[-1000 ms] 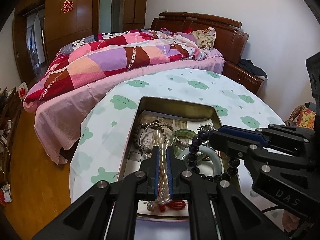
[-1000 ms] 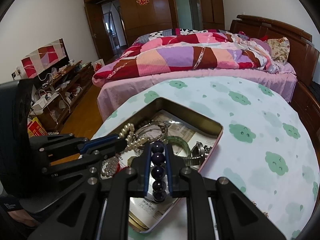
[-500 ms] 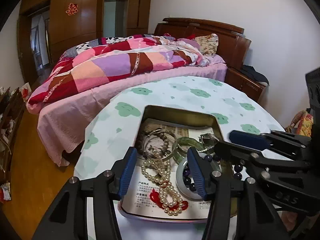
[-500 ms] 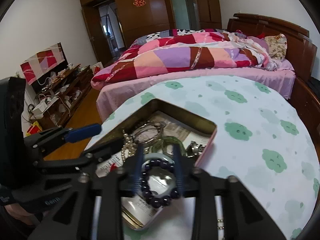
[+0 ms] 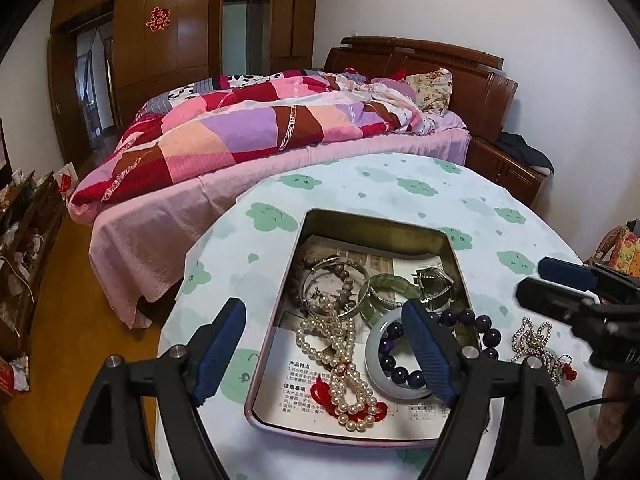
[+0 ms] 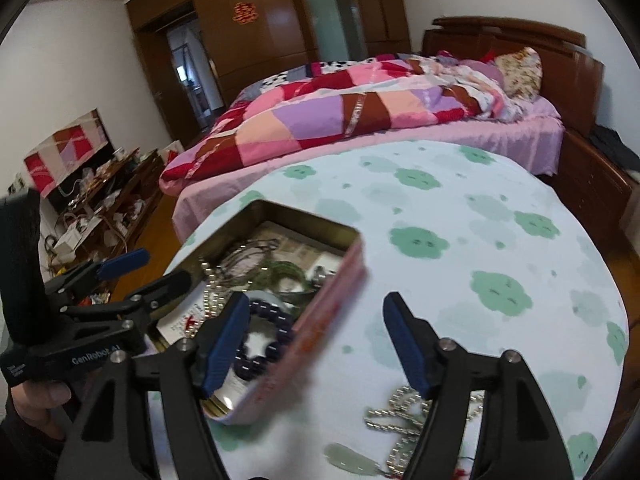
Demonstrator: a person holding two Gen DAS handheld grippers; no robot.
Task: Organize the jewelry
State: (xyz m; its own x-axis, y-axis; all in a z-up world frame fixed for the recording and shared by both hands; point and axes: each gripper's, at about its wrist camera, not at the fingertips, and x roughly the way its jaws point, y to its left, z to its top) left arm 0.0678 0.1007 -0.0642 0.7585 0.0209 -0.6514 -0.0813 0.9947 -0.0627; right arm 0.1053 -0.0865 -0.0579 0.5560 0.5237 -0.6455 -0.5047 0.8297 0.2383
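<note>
Hovering over tin (image 5: pixel 456 258) on table (image 5: pixel 400 188): left hand-held gripper (image 5: pixel 326 354) spread wide, holding nothing; right hand-held gripper (image 6: pixel 316 344) also spread, empty, straddling tin's near-right corner.

Pearl necklace (image 5: pixel 340 354) inside tin, front-centre. Dark bead bracelet (image 5: pixel 460 344) draped over tin's right rim, across jade bangle (image 5: pixel 376 354).

Beaded chain (image 6: pixel 400 412) lies outside tin, just right of it.

Risks:
- bracelet sliding off rim onto table
- finger clipping rim, shoving or tipping tin
- chain snagging in pearls
</note>
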